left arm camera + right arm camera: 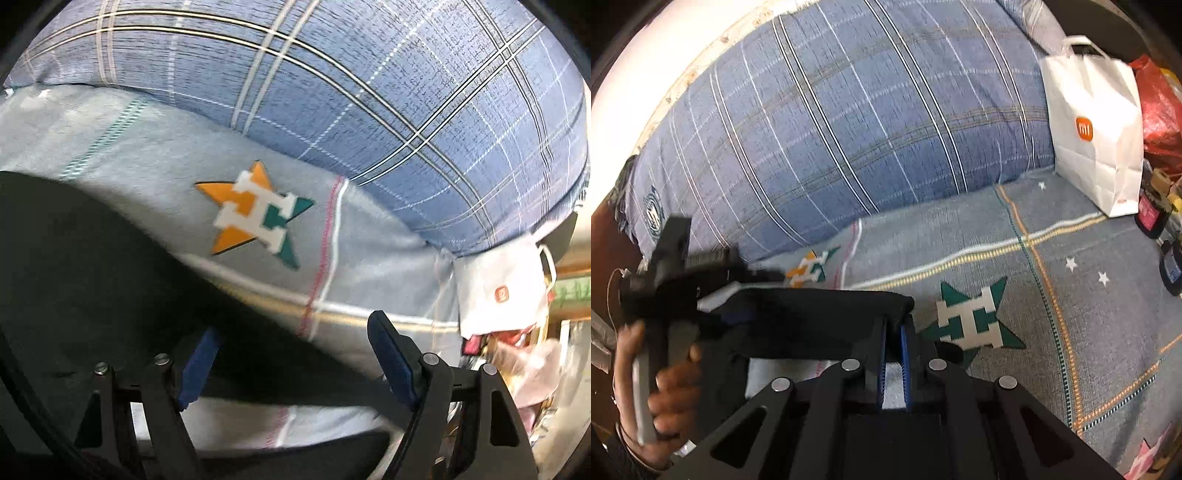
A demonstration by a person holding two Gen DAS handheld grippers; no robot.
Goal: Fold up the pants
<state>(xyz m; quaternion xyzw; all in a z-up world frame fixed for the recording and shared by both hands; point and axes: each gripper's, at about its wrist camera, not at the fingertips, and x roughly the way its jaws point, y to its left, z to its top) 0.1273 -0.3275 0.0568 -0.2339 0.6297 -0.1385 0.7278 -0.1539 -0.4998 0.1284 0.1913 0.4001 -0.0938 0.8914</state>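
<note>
Blue-grey bedding printed with stars and stripes (1052, 258) spreads beyond both sets of fingers, and a big plaid pillow (849, 129) lies across the far side. A white paper bag (1093, 133) stands ahead and to the right of the right gripper's fingertips, beside red plastic and small bottles at the edge of the bed.

The dark pants (820, 317) lie low and close, just ahead of the tools, as a band stretched sideways between them. Their long axis runs across the right gripper's line of sight, from its fingers out to the left toward the other tool.

The right gripper (893, 343) is nearly closed at the right end of this band; the cloth's rolled edge sits at its fingertips, and a narrow light gap shows between the blue pads (904, 354), so the pinch on the fabric looks likely rather than certain.

The left gripper (295, 354) has its fingers spread wide. Dark cloth fills the space between and beyond them, covering the left finger (201, 365), but nothing is clamped. In the right wrist view the person's left hand (665, 376) carries that tool at the band's far left end.

My reading is that the left end is the unheld one, so the left fingers, already over the fabric, are best placed to close on it.
</note>
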